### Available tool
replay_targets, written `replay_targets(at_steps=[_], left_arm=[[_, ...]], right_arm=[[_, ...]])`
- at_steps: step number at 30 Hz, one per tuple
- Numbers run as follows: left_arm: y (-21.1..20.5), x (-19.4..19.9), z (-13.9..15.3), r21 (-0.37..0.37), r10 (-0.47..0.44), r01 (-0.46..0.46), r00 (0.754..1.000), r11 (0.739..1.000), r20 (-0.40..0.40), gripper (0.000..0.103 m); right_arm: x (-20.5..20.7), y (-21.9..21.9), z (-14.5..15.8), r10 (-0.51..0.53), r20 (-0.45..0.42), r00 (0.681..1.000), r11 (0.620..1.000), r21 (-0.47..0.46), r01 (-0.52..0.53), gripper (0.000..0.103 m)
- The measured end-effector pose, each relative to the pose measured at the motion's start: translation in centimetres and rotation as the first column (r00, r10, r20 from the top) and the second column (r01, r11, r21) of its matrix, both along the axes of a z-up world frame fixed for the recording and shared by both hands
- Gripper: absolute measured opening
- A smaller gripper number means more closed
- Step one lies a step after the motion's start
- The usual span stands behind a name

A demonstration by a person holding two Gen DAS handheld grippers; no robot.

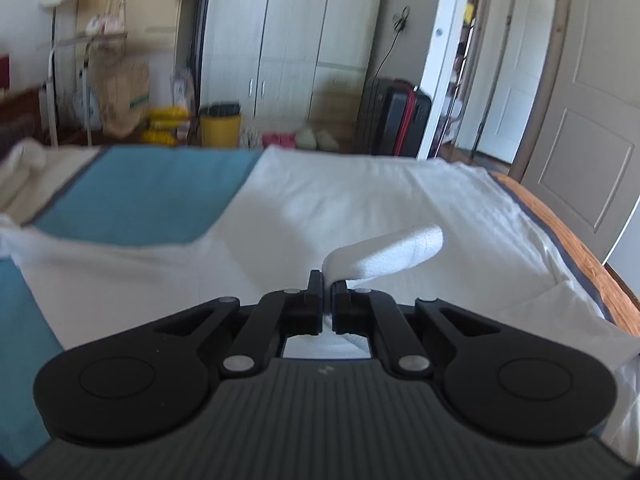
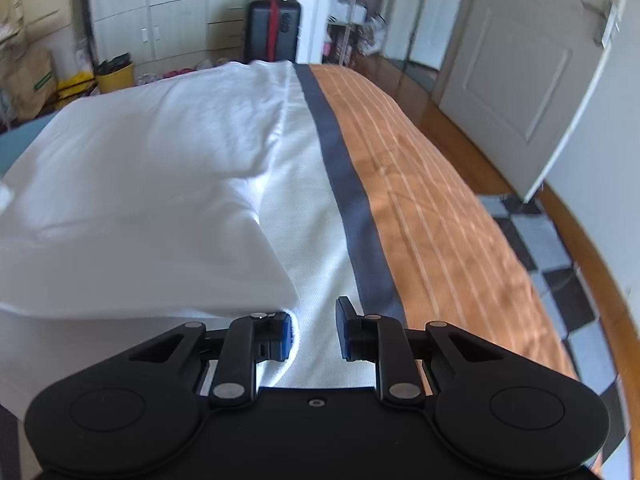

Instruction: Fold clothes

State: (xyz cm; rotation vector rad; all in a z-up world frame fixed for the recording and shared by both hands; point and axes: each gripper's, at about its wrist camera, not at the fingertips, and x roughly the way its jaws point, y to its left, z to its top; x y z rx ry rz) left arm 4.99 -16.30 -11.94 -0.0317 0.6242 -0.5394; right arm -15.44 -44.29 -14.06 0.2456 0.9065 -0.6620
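Observation:
A white garment (image 1: 360, 200) lies spread over the bed in the left wrist view. My left gripper (image 1: 328, 280) is shut on a raised fold of this garment (image 1: 384, 254), which sticks up and to the right past the fingertips. In the right wrist view the same white garment (image 2: 140, 180) lies folded over, its thick edge ending by the left finger (image 2: 280, 336). My right gripper (image 2: 316, 316) stands open just above the bed. Its jaws are a little apart and the pads press on nothing. Only the white bedcover shows through the gap.
The bedcover has a white band (image 2: 312, 240), a dark stripe (image 2: 352, 208), an orange striped part (image 2: 432, 220) and a blue part (image 1: 132, 200). Beyond the bed stand a wardrobe (image 1: 280, 40), a black suitcase (image 1: 392, 116), a yellow bucket (image 1: 220, 128) and an open door (image 2: 520, 80).

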Motion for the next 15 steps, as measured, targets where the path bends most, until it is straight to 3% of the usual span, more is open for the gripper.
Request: replay_targets(at_steps=[4,6,7,9,10,11,13,15], left_arm=[[-0.6,0.4,-1.0,0.049,-0.003,0.007,0.996,0.999,-0.087,0.003],[-1.1,0.3,-1.8,0.097,-0.001,0.013,0.992,0.995,-0.123,0.004],[-1.3,0.3,-2.1,0.117,0.001,0.016,0.99,0.993,-0.144,0.004],[-0.8,0.5,-3.1,0.12,0.014,0.012,0.977,0.993,-0.213,0.006],[-0.2,0.7,-3.5,0.102,0.026,0.0,0.968,0.995,-0.25,0.007],[0.5,0.8,-4.0,0.084,0.039,-0.016,0.958,0.996,-0.286,0.011],[2.1,1.3,-4.7,0.043,0.081,-0.07,0.931,0.997,-0.357,0.018],[3.7,1.5,-4.9,0.024,0.122,-0.123,0.915,0.992,-0.384,0.02]], right_arm=[[-0.2,-1.1,-1.2,-0.041,-0.018,0.999,0.992,0.115,0.043,0.024],[-0.6,-1.6,-1.6,-0.021,0.008,1.0,0.972,0.233,0.018,0.028],[-0.9,-1.9,-1.7,-0.017,0.034,0.999,0.958,0.287,0.007,0.029],[-2.1,-2.8,-1.5,-0.044,0.141,0.989,0.929,0.371,-0.011,0.04],[-2.6,-3.3,-1.3,-0.058,0.186,0.981,0.912,0.409,-0.023,0.052],[-3.1,-3.8,-1.2,-0.068,0.23,0.971,0.893,0.448,-0.044,0.056],[-3.2,-4.6,-0.8,-0.063,0.313,0.948,0.852,0.511,-0.112,0.057],[-2.7,-4.9,-0.4,-0.067,0.356,0.932,0.842,0.522,-0.139,0.059]])
